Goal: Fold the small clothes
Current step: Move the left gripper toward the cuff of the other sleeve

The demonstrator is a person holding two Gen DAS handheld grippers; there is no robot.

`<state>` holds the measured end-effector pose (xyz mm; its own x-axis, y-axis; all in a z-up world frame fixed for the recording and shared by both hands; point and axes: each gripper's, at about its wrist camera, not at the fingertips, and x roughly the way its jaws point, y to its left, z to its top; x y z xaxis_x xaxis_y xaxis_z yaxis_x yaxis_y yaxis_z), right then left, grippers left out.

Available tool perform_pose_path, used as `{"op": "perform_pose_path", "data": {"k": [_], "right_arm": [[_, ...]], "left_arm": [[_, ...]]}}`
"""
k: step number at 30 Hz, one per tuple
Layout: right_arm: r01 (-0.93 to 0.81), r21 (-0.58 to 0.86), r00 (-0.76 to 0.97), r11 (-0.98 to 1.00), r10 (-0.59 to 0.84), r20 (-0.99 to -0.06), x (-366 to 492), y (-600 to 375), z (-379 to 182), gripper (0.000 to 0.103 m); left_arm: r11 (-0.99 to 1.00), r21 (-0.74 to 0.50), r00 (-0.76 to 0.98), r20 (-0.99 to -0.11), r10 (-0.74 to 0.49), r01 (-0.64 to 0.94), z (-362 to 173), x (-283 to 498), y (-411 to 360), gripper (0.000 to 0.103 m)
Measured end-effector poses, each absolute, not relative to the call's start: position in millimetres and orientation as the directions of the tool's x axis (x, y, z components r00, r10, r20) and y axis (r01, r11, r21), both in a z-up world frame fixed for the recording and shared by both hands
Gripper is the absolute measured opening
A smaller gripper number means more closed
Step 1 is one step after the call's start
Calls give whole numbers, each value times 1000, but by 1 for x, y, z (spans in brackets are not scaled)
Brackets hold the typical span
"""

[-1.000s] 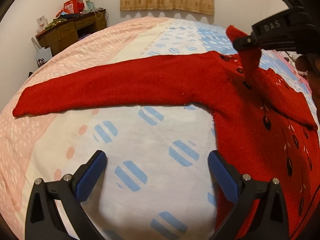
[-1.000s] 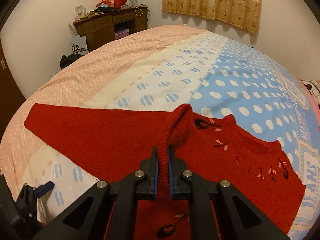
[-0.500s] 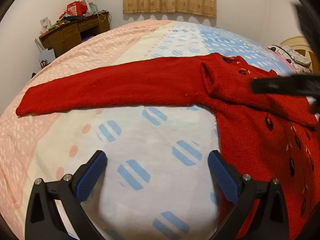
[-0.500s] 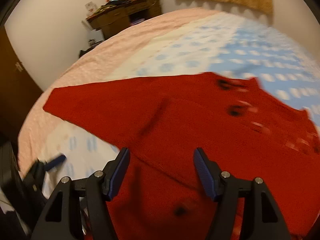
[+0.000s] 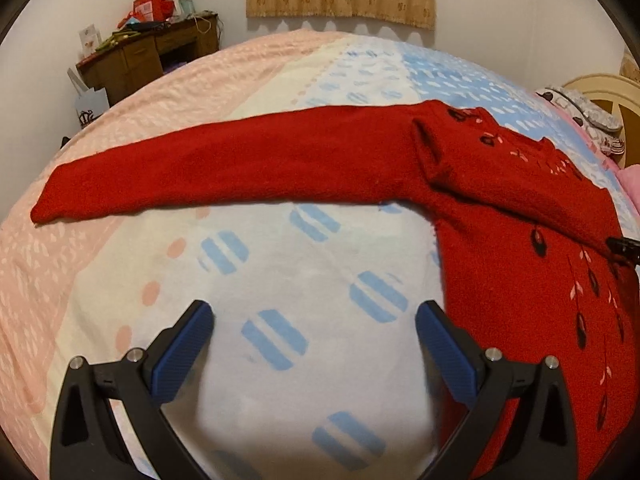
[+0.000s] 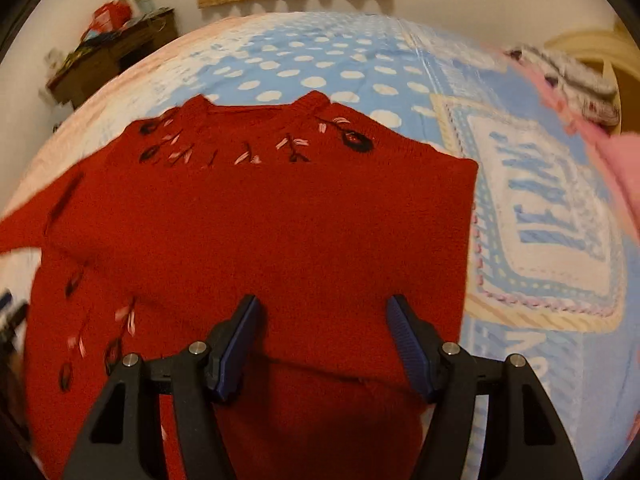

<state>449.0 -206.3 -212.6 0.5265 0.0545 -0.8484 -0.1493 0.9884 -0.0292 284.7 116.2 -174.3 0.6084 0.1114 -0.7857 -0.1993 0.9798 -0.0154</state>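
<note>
You were mid sleeve-fold: red sweater right sleeve laid across, both grippers (left gripper, right gripper) fingers apart, empty; next IMO grab left sleeve.

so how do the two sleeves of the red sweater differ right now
The left sleeve lies stretched straight out over the bedspread; the right sleeve is folded in across the sweater's chest. The left one shows full length, the right one partly. Both are plain red knit, and neither is held.
</note>
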Motion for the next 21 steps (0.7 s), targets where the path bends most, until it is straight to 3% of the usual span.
{"op": "perform_pose_path", "data": {"k": [7,15,18,21], "right_arm": [[-250,-79,624,965,98,-775,440,-151,-182,66],[-308,56,531,950,220,-818,460,-97,-225,67],[-333,-72,603,940,154,-783,446,-82,-233,68],[-324,-63,614,944,159,-773,443,-85,-234,69]], "left_arm": [[955,11,597,-778,193,-295,-166,277,159,103],[932,119,573,-759,308,-344,-159,271,185,103],[924,160,562,-753,342,-347,-160,274,194,103],[915,177,545,-756,362,-362,-161,276,207,103]]}}
